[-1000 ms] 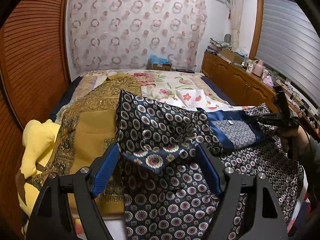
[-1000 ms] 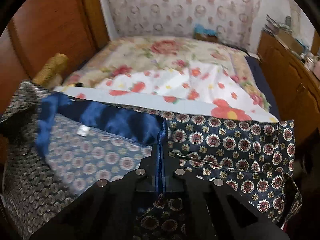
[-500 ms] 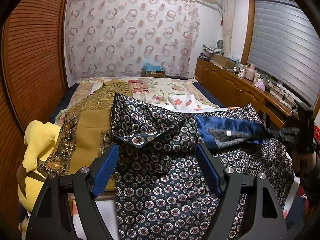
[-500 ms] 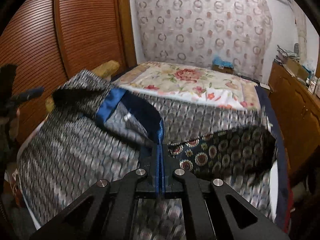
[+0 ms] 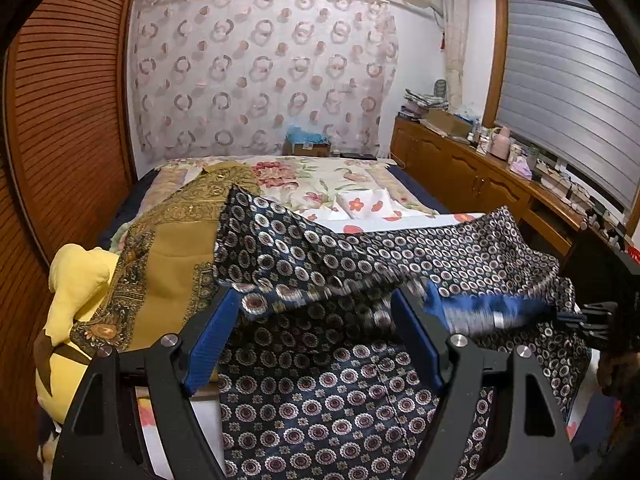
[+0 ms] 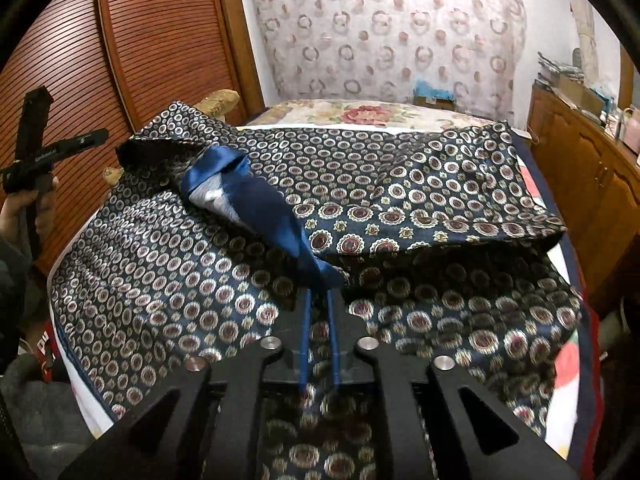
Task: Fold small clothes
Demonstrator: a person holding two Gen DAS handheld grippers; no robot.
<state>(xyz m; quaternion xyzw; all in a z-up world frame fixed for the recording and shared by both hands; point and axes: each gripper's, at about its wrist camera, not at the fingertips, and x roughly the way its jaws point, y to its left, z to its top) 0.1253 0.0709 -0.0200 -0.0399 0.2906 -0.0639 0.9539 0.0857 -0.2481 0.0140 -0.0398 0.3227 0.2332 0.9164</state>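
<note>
The navy medallion-print garment [image 6: 256, 280] lies spread across the near end of the bed [image 5: 340, 178], its blue satin edge [image 6: 276, 216] pinched by the nearly closed right gripper [image 6: 319, 280], while the left gripper [image 5: 316, 304] hovers above it, fingers spread.

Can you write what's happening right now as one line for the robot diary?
step: folding | item: navy circle-patterned silky garment on the bed | right gripper: nearly closed at its blue satin trim | left gripper: open, holding nothing
</note>
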